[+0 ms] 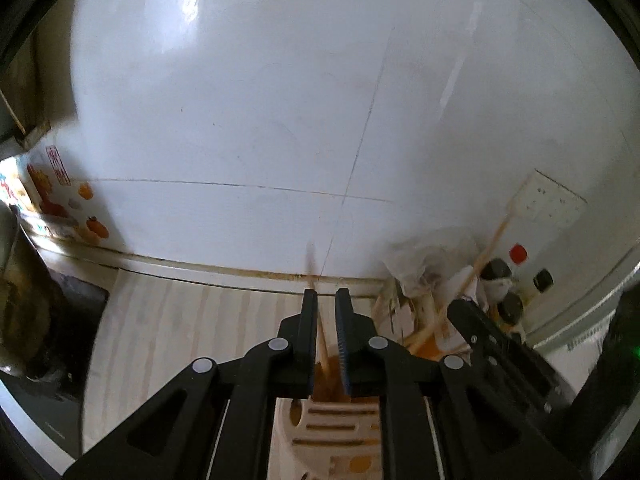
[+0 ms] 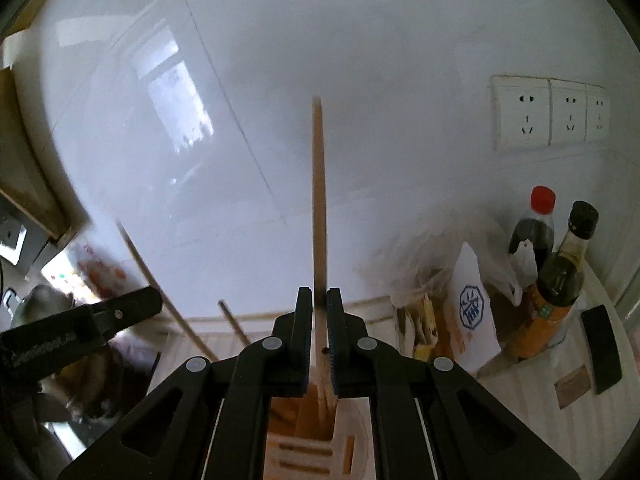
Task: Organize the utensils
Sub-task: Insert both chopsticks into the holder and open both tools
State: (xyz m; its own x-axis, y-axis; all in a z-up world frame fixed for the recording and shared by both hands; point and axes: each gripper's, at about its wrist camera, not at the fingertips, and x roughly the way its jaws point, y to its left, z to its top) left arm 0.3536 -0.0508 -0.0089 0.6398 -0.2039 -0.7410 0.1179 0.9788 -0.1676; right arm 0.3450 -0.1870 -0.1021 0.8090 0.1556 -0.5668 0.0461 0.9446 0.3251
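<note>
A wooden chopstick (image 1: 322, 336) leans against the left pad of my left gripper (image 1: 325, 294). A gap shows to the other pad, so the jaws stand slightly open around it. Its lower end reaches into a beige slotted utensil holder (image 1: 324, 432) right below. My right gripper (image 2: 320, 292) is shut on a second, upright chopstick (image 2: 319, 200) whose lower end stands in the same holder (image 2: 304, 458). In the right wrist view the left gripper (image 2: 148, 300) shows at the left with its slanted chopstick (image 2: 160, 292). The right gripper's body (image 1: 480, 328) appears in the left wrist view.
A white tiled wall (image 2: 360, 60) is close ahead, with wall sockets (image 2: 548, 114). Dark sauce bottles (image 2: 560, 276), paper packets (image 2: 472, 308) and plastic bags crowd the right corner. A black flat object (image 2: 602, 348) lies on the striped counter (image 1: 180, 312). A dark pot (image 1: 24, 304) sits left.
</note>
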